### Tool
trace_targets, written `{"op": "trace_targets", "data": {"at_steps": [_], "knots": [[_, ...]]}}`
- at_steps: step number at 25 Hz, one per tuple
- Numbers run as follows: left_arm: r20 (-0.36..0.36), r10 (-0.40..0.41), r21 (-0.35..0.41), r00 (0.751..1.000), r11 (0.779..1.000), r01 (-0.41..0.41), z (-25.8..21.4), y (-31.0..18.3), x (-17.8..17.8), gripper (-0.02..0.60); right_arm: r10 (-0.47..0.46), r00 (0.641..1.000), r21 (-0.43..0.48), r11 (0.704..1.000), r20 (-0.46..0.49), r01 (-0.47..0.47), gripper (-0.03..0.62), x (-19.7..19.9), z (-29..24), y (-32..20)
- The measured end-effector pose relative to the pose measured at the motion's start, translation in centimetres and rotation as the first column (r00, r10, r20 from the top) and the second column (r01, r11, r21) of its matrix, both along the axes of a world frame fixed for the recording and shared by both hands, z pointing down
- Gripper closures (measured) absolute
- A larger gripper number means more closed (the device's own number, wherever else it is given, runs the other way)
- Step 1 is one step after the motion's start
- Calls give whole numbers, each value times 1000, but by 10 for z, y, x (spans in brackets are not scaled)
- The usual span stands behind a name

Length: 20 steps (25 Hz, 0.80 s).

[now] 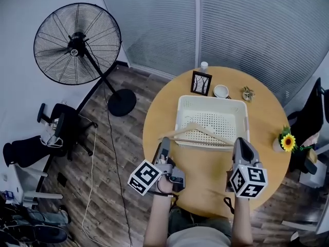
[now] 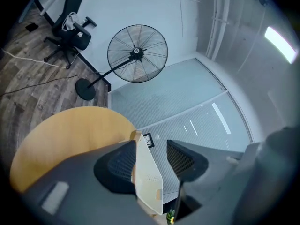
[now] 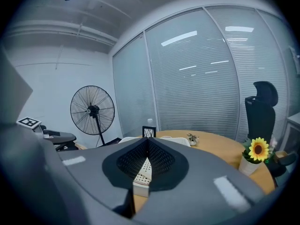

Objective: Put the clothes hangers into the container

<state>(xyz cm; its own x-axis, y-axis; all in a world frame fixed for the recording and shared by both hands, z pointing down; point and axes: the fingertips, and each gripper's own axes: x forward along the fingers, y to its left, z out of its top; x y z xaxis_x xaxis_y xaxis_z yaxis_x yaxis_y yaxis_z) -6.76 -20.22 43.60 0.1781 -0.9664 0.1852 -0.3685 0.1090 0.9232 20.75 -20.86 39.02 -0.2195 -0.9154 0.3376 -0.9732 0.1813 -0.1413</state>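
Much free wooden floor lies at the left, between a standing fan with an office chair and the round table; only a thin cable runs over it. The left gripper hangs over the table's near left part, just before the near left corner of the white perforated container. Its jaws stand clearly apart and pinch nothing. One wooden hanger lies across the near side of the container, its left end reaching out past the left wall; I cannot tell if it rests on the rim or on the bottom. The right gripper is beside the near right corner, with its jaws pressed together at the tips and empty. A potted sunflower stands at the table's right edge, and a dark chair beyond it is only partly in view.
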Motion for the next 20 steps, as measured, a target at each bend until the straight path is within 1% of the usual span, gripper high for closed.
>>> {"op": "trace_targets", "data": {"at_steps": [2,5,7,9,11,14,16,18,20], "knots": [[64,20,25,998,999,-22,-11,1,1,385,-5,1000,9,1000,-2,5,569,-3,-4,2],[172,39,62,984,997,-50,-31,5,0,404,-13,1000,21,1000,-4,13,569,-8,-10,5],[243,45,91,969,993,-69,-44,7,-1,424,-18,1000,27,999,-4,18,569,-11,-12,6],[330,49,112,943,990,-90,-56,9,0,445,-24,1000,32,999,-4,24,569,-13,-14,8],[428,53,118,902,986,-114,-67,10,2,475,-29,1000,38,999,-7,30,571,-15,-16,10],[568,46,121,822,983,-139,-81,13,3,528,-35,999,47,998,-19,36,569,-18,-18,12],[634,33,131,773,980,-150,-91,15,4,555,-37,999,57,998,-24,38,569,-19,-21,14],[684,13,147,730,977,-155,-100,16,4,577,-37,999,68,997,-29,38,571,-18,-24,15],[732,-13,162,681,975,-156,-108,18,6,581,-35,999,75,997,-36,38,571,-15,-26,15]]}}
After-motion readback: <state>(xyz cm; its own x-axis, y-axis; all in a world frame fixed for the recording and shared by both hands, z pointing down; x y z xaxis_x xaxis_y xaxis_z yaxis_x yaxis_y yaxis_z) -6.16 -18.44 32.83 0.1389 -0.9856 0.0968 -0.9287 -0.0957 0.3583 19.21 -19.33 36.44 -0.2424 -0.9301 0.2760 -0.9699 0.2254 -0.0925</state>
